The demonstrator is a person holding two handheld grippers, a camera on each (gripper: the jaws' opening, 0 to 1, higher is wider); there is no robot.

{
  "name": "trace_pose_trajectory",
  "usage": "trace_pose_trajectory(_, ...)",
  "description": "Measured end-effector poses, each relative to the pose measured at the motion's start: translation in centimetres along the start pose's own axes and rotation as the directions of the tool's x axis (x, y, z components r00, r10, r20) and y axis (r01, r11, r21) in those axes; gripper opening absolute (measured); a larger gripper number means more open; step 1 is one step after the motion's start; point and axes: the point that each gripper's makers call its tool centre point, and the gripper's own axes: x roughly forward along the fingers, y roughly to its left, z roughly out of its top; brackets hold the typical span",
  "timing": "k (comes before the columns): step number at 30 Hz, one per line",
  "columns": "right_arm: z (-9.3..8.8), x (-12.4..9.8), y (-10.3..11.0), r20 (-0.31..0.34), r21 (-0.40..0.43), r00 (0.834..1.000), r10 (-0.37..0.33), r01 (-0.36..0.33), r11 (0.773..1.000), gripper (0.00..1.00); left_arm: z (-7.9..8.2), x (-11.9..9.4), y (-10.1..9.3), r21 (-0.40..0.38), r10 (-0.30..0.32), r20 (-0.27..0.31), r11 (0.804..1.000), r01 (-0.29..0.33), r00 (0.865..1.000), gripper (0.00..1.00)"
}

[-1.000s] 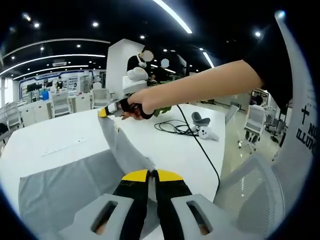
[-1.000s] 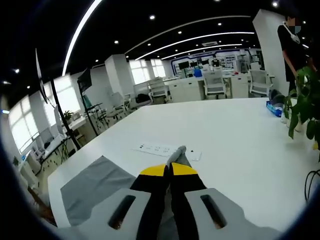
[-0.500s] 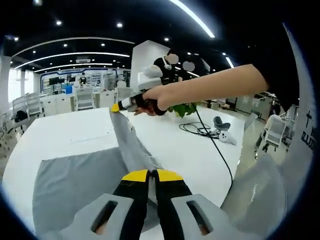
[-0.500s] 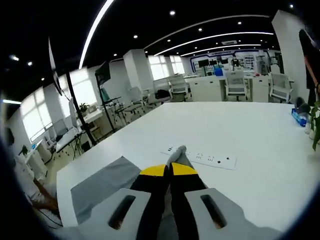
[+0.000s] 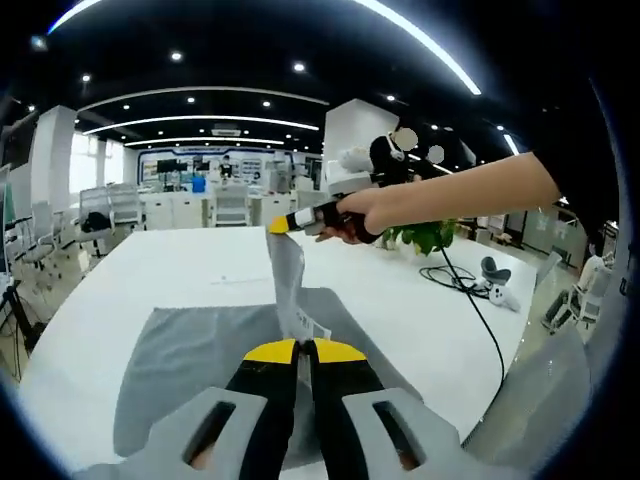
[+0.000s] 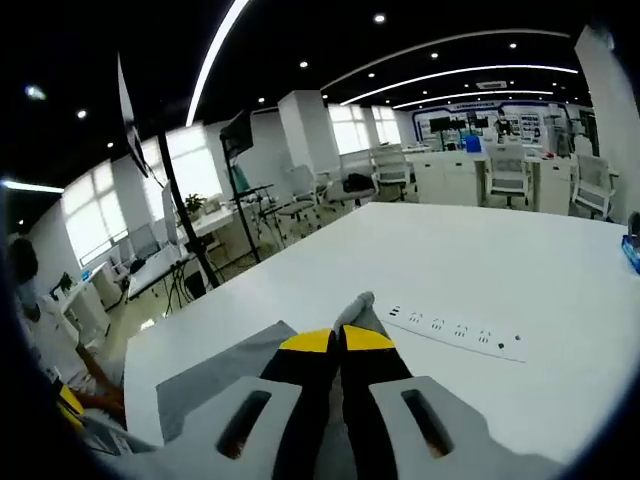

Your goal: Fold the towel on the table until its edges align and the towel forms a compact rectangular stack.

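Open-plan office or lab hall: black ceiling with long strip lights (image 6: 215, 60) and spot lamps, white columns (image 6: 305, 140), big windows (image 6: 195, 165) left of the right gripper. Ahead of both grippers, rows of white desks and mesh office chairs (image 6: 505, 170). Broad white table (image 6: 480, 260) carries a power strip (image 6: 455, 330), cables (image 5: 465, 285), a potted plant (image 5: 425, 237).

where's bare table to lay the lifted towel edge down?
Bare white table lies beyond the grey towel, up to the power strip. It is crowded past the right gripper, with a plant, black cable and controller. Both the left gripper and right gripper pinch the towel.
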Motion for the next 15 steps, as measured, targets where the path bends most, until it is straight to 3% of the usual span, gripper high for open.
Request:
trace_pose_trajectory(5, 0.3, 1.9, 2.0, 0.003, 0.009, 0.999, 0.052, -0.052, 0.999, 0.0, -0.2, -1.3, 2.0, -0.059, 0.051, 0.033, 0.997, -0.049, 0.998, 0.05)
trace_pose_trajectory(15, 0.8, 5.3, 6.3, -0.002, -0.013, 0.993, 0.117, -0.117, 0.993, 0.0, -0.8, -3.7, 6.9, -0.062, 0.145, 0.018, 0.988, -0.143, 0.989, 0.04)
